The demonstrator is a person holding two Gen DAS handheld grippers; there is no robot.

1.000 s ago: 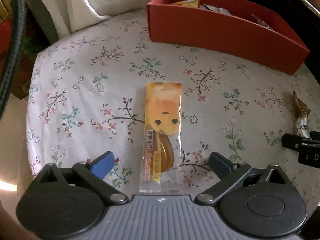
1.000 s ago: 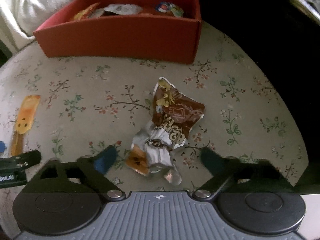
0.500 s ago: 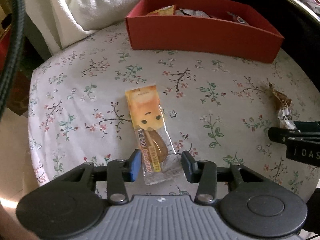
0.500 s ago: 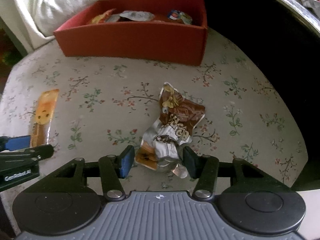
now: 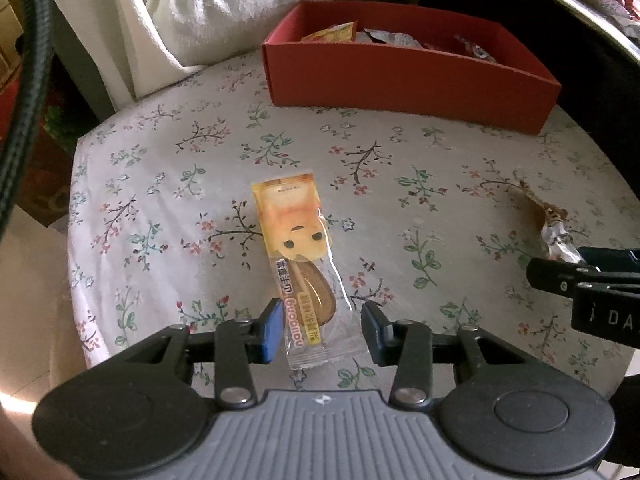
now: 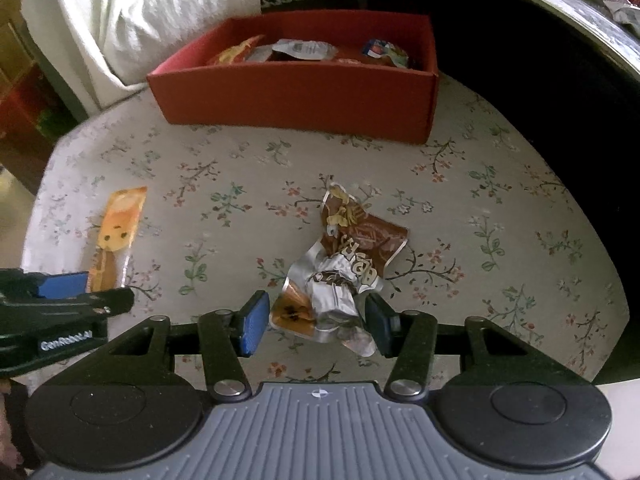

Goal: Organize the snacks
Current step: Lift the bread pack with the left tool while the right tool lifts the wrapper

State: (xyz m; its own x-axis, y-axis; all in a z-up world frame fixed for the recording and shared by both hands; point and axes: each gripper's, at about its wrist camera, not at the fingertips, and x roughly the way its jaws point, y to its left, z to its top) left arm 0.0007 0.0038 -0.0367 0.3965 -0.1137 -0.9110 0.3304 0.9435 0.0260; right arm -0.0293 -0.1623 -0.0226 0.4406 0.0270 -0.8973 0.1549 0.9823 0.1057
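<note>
A long orange snack packet (image 5: 298,256) lies on the floral tablecloth; it also shows in the right wrist view (image 6: 116,236). My left gripper (image 5: 320,330) has its jaws close around the packet's near end, the left pad touching, the right a little apart. A crumpled brown and silver wrapper (image 6: 344,268) lies mid-table; it shows at the right edge of the left wrist view (image 5: 552,228). My right gripper (image 6: 316,322) has its jaws pressed on the wrapper's near end. A red box (image 5: 408,76) holding several snacks stands at the back, also in the right wrist view (image 6: 296,92).
The round table with floral cloth (image 5: 168,184) drops off at the left and near edges. A white cloth (image 5: 192,12) hangs behind the table at the left. A dark gap lies to the right of the table (image 6: 540,92).
Both grippers' jaws have narrowed from wide open around their snacks. Both grippers have drawn back and up, so the box looks farther away.
</note>
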